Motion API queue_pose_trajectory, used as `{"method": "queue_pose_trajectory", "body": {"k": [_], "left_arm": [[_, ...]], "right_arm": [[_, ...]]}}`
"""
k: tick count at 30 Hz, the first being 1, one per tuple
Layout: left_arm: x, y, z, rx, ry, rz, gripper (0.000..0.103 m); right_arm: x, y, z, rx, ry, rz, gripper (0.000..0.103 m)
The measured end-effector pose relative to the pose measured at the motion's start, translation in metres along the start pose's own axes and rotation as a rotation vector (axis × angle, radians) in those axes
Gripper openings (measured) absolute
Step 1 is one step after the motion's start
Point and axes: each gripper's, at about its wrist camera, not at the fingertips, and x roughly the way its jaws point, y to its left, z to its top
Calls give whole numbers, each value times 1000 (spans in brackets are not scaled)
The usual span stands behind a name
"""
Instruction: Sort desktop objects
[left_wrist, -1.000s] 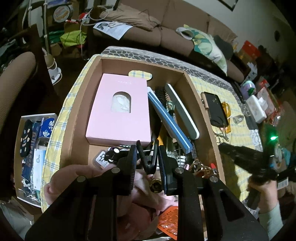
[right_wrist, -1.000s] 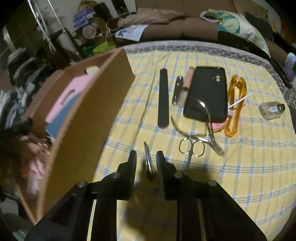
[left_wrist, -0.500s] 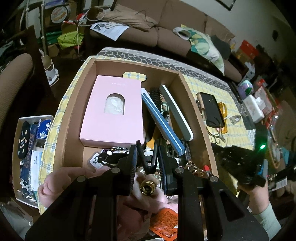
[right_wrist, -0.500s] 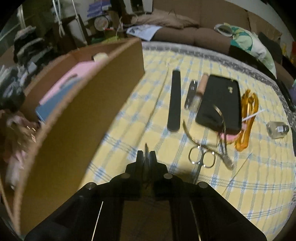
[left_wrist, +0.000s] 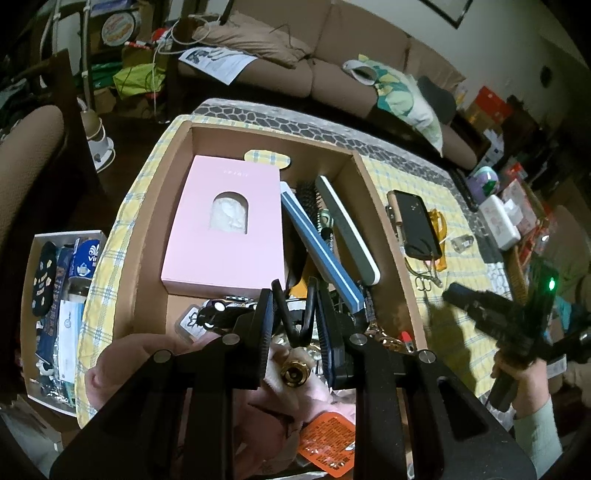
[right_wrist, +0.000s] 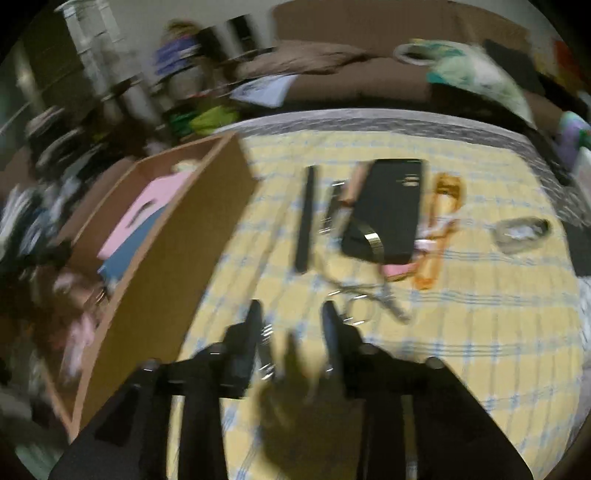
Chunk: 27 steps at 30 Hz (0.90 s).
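Over the cardboard box (left_wrist: 384, 236), my left gripper (left_wrist: 294, 295) is shut on a black V-shaped clip (left_wrist: 295, 325). A gold cap (left_wrist: 293, 373) and a hand sit just below it. In the box lie a pink box (left_wrist: 225, 225), a blue buffer block (left_wrist: 317, 251) and a white file (left_wrist: 347, 229). My right gripper (right_wrist: 291, 310) hovers over the checked cloth right of the box wall (right_wrist: 177, 258), its jaws opening. A thin metal strip (right_wrist: 264, 343) shows blurred beside the left finger; no pad presses on it. The same gripper (left_wrist: 458, 295) appears at the right of the left wrist view.
On the yellow checked cloth (right_wrist: 461, 350) lie a black file (right_wrist: 306, 218), a black phone (right_wrist: 388, 206), an orange clip (right_wrist: 439, 229), nippers (right_wrist: 373, 236), small scissors (right_wrist: 358, 310) and a small glass bottle (right_wrist: 521, 229). A sofa stands behind the table. A white bin (left_wrist: 62, 306) sits on the floor at the left.
The right gripper closed on the thin metal strip half a second ago; now its jaws stand apart and its view is blurred by motion. The left gripper and its clip have stayed put.
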Motion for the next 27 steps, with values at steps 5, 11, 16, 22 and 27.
{"method": "queue_pose_trajectory", "body": {"k": [5, 11, 16, 22, 27], "left_arm": [[4, -2, -1, 11, 10, 4, 21], [6, 0, -1, 10, 16, 10, 21], [7, 3, -1, 8, 19, 7, 21], [6, 5, -2, 4, 23, 8, 21], [13, 16, -6, -17, 51, 36, 21]], "right_arm": [[33, 21, -17, -116, 87, 17, 43], [51, 30, -30, -166, 106, -54, 12], [41, 33, -28, -182, 63, -77, 12], [-1, 49, 2, -154, -58, -21, 12], [-19, 91, 25, -173, -121, 84, 12]]}}
